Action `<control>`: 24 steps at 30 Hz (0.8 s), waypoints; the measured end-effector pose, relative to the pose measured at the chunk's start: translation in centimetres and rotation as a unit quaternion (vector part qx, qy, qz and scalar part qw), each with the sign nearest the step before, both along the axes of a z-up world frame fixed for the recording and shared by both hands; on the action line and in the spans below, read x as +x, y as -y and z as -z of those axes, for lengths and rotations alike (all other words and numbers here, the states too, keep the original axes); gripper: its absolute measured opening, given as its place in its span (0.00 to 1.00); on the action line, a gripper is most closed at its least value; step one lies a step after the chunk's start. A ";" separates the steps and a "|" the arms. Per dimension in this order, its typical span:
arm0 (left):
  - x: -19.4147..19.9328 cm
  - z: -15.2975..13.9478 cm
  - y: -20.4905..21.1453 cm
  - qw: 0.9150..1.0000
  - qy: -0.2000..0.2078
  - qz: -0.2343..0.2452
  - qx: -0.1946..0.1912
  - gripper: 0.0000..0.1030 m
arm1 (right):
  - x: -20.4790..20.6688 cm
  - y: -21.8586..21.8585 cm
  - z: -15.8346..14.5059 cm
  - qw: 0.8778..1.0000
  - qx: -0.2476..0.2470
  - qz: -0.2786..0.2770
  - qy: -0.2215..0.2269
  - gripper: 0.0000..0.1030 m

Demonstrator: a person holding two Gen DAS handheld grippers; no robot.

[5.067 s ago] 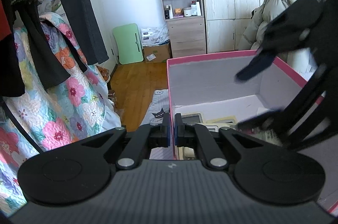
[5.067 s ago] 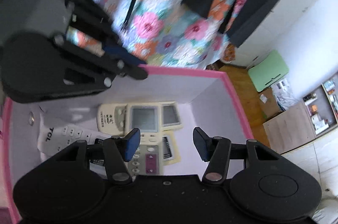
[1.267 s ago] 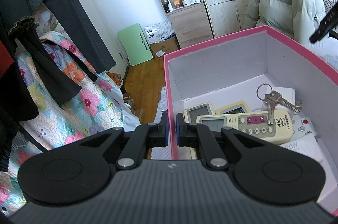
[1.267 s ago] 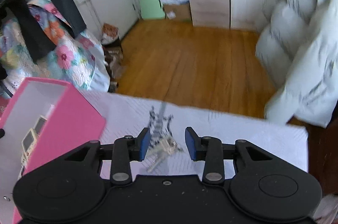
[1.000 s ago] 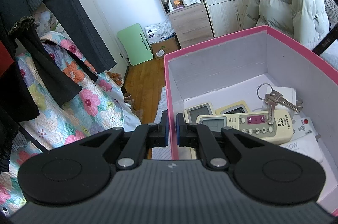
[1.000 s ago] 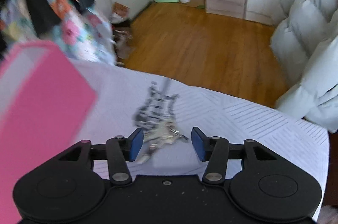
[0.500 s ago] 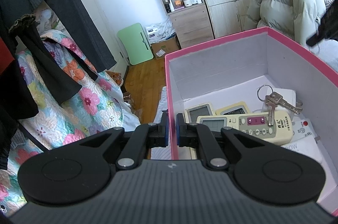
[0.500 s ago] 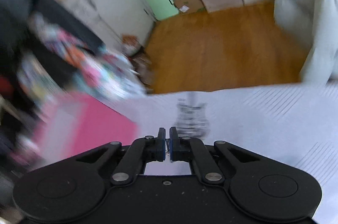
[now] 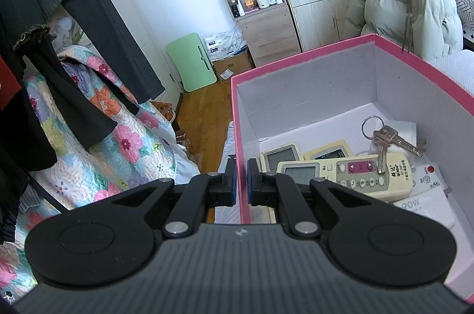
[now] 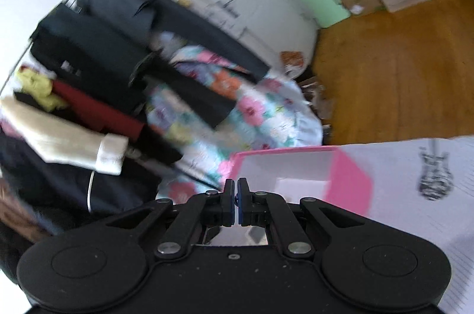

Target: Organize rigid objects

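Left wrist view: left gripper [image 9: 240, 185] pinched the box [image 9: 299, 64] wall; remotes [image 9: 346, 170] and keys [image 9: 385, 138] already inside, second keys [image 9: 408, 21] dangled at 1 o'clock.

Right wrist view: right gripper [image 10: 237, 203] looked clamped on them, box at 3 o'clock. Drop-off left, I'd guess.

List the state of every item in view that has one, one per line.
Pink cardboard box: open, no lid, wall clamped.
Left gripper: jaws shut on the box wall.
Right gripper: jaws shut on a hanging key bunch, above the box.
Brass keys on a ring: lying in the box, across the remote.
Cream remote control: flat in the box, buttons up.
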State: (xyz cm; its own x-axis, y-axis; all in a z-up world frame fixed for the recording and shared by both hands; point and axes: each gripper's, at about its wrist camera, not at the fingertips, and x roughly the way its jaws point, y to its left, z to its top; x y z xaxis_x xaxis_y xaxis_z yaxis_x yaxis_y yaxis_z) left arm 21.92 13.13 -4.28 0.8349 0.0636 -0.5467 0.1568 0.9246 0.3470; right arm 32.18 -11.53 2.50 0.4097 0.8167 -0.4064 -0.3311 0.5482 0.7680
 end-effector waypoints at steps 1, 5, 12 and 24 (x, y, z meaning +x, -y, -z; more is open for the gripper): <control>0.0 0.0 0.0 1.000 0.000 0.000 -0.001 0.06 | 0.0 -1.1 -0.1 1.000 -0.004 -0.011 0.002 0.05; 0.0 0.0 -0.2 1.000 -0.001 0.001 -0.005 0.06 | 0.7 -5.4 1.3 0.998 -0.018 -0.065 -0.004 0.05; -0.1 0.0 -0.2 1.000 0.000 0.003 0.000 0.06 | 2.2 -11.3 5.6 0.992 -0.066 -0.104 -0.040 0.05; 0.0 -0.1 -0.4 1.000 -0.001 0.002 -0.009 0.06 | -1.1 -9.4 1.3 0.986 -0.152 -0.015 0.067 0.39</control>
